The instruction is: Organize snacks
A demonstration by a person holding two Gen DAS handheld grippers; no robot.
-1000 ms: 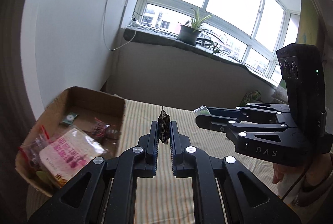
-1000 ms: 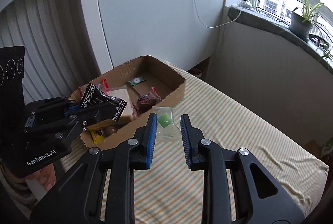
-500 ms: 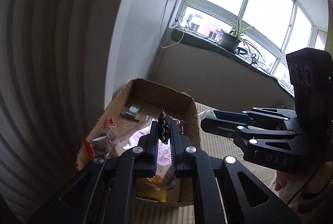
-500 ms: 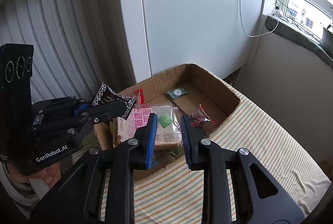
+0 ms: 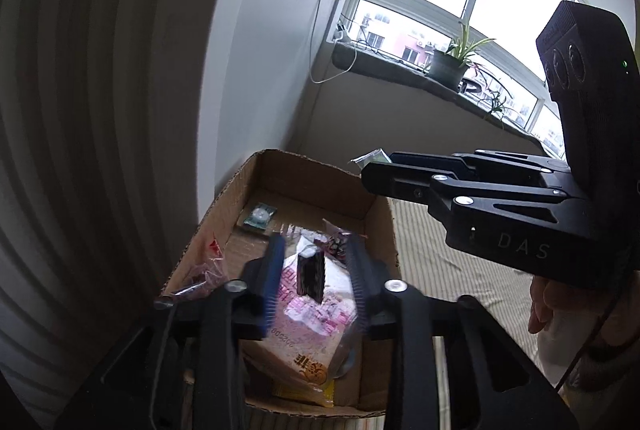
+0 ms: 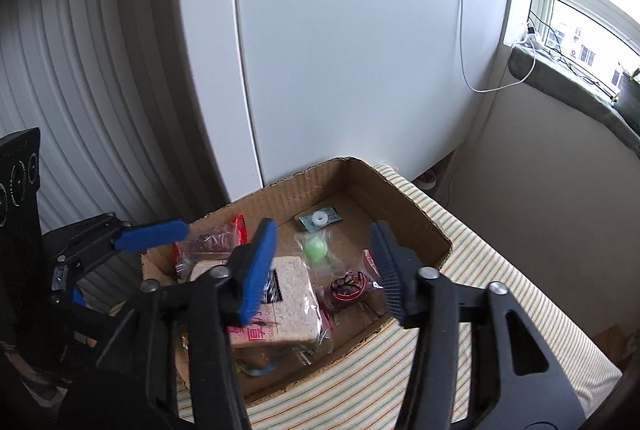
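Right now both grippers are over the cardboard box (image 6: 404, 206) on the striped bed (image 6: 500, 294), letting go of snacks. The left gripper (image 5: 314, 270) has jaws opening, and the dark snack packet (image 5: 310, 276) drops free between them. The right gripper (image 6: 326, 270) has jaws opening too, and the clear bag with a green candy (image 6: 316, 250) falls loose into the box. Next, I think, both go back to find more snacks.

a dark snack packet (image 5: 311, 276) hangs upright, in mid-air, over the pink-lettered bread pack (image 6: 280, 304) in the open cardboard box (image 6: 404, 206). a clear packet with a green sweet (image 6: 316, 248) is above the box floor, near a small green packet (image 6: 319, 218) at the box's far end.
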